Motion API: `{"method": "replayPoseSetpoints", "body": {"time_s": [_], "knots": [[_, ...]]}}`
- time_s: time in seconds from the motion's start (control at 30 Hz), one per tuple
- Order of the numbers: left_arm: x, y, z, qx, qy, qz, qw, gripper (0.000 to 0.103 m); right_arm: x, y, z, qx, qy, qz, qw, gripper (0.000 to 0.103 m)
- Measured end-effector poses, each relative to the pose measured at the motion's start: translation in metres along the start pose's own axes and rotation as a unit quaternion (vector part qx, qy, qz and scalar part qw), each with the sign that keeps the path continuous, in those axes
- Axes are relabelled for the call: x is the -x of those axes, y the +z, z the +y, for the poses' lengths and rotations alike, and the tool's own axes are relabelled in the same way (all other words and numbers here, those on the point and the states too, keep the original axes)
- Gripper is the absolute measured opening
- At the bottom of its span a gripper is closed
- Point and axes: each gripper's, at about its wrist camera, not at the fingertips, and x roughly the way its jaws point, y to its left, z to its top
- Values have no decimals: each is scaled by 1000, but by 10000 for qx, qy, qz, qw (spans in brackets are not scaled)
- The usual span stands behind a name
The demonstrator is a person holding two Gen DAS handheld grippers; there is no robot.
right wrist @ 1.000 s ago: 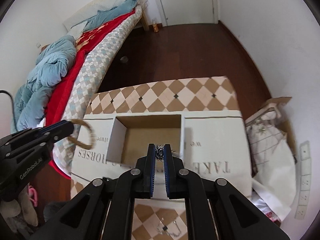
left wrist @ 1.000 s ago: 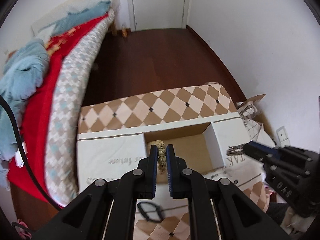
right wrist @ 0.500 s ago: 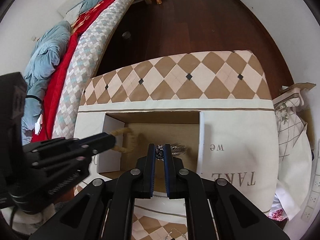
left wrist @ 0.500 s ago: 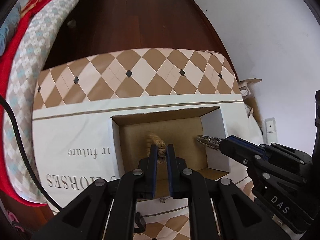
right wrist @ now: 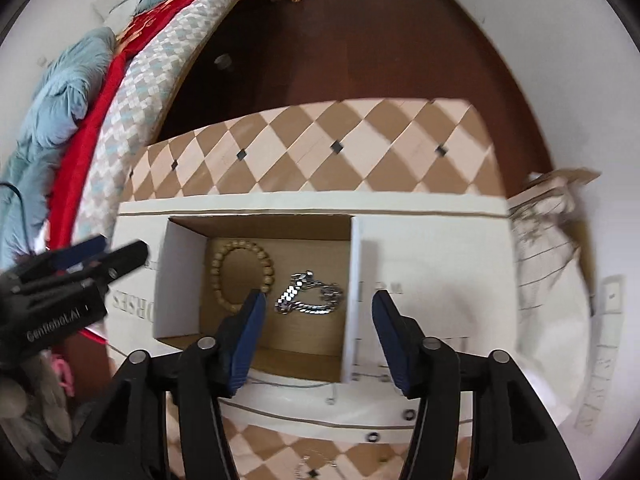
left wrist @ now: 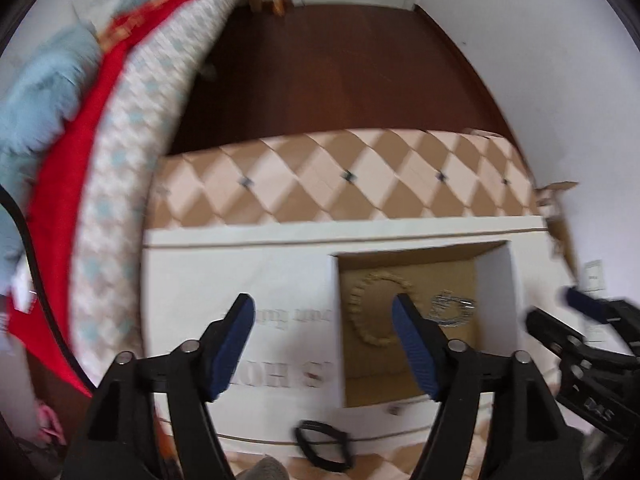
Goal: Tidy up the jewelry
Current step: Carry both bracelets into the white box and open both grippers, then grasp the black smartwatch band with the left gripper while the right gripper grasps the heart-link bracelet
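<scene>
A wooden bead bracelet (right wrist: 240,276) and a silver chain bracelet (right wrist: 310,296) lie side by side on the bottom of an open white cardboard box (right wrist: 180,280). Both also show in the left wrist view, the beads (left wrist: 372,308) and the chain (left wrist: 452,308). My left gripper (left wrist: 322,312) is open and empty, above the box's left flap. My right gripper (right wrist: 318,306) is open and empty, above the chain. The left gripper also shows in the right wrist view (right wrist: 100,256), at the left.
The box sits on a checkered brown and pink table (right wrist: 320,152). A black hair tie (left wrist: 322,446) and small rings (right wrist: 372,436) lie near the table's front edge. A bed (right wrist: 120,72) stands at the left, a paper bag (right wrist: 552,216) at the right.
Both grippers have opened and let go of their bracelets, which now lie in the box. Both grippers have drawn back and up; the left one has shifted left.
</scene>
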Motion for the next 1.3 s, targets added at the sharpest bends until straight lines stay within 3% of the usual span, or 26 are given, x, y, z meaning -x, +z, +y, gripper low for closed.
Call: {"method": "replayPoseSetpoints", "body": {"time_s": [0.03,0.1,0.23,0.63,1.1,1.3], "knots": [[3,-2,1,-26,134,-76,9999,99,1,-2,1,64,-170,-9,9998,88],[7,-10,3,-8,280,-187,9994,103,2,-10,4,185,-467,-25,9987,99],[12,-31,8,85,498,-368,9980,103,-3,-28,8,195,-525,72,9984,103],[45,-69,19,266,565,-718,9955,103,19,-58,19,-36,-538,-362,9979,103],[114,-110,25,355,425,-1318,9897,103,107,-97,31,-89,-658,-1363,9884,103],[146,-130,25,346,313,-1522,9872,103,135,-120,35,-107,-546,-1582,9858,103]]}}
